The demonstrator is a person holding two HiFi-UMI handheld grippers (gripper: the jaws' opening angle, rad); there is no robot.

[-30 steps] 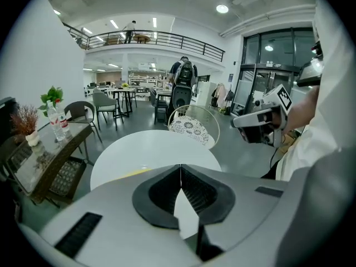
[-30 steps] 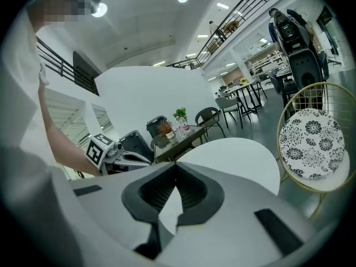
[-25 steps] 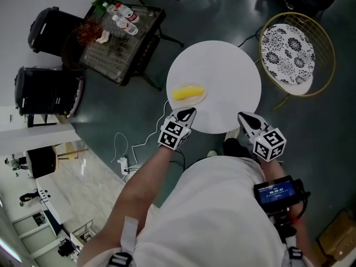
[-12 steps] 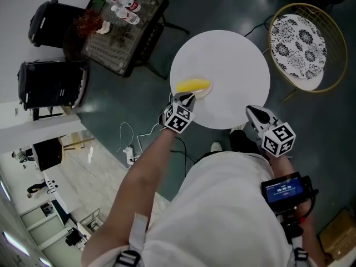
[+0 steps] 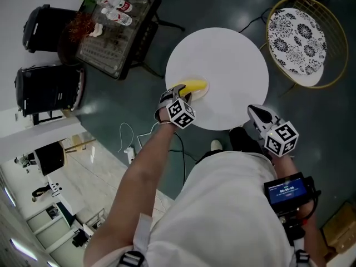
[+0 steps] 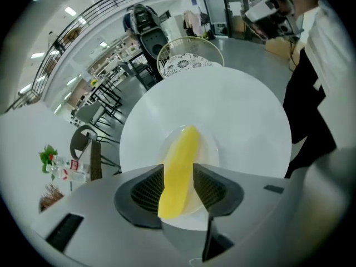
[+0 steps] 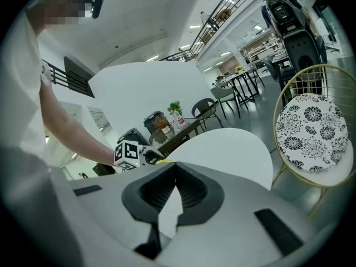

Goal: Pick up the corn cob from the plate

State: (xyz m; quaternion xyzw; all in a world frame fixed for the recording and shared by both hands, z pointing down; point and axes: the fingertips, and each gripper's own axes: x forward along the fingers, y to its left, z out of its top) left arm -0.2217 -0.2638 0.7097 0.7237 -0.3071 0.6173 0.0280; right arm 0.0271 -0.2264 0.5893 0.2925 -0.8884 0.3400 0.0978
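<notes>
A yellow corn cob [image 5: 194,85] [image 6: 181,166] lies on a small clear plate [image 6: 215,151] at the near left edge of the round white table [image 5: 228,60]. My left gripper [image 5: 179,92] [image 6: 178,189] points steeply down over the plate. Its jaws are opening, with the cob's near end between the two dark pads; a sliver of plate shows beside the right pad. My right gripper [image 5: 255,111] [image 7: 173,168] hovers at the table's near right edge, away from the plate, with its jaws shut and nothing in them.
A gold wire chair with a patterned cushion [image 5: 295,38] stands right of the table. A glass side table with bottles [image 5: 114,29] and black seats [image 5: 47,88] are at the left. Cables [image 5: 130,146] lie on the floor.
My left gripper has moved forward and down over the plate, rolling as it went, and its jaws now straddle the cob. The right gripper has stayed put.
</notes>
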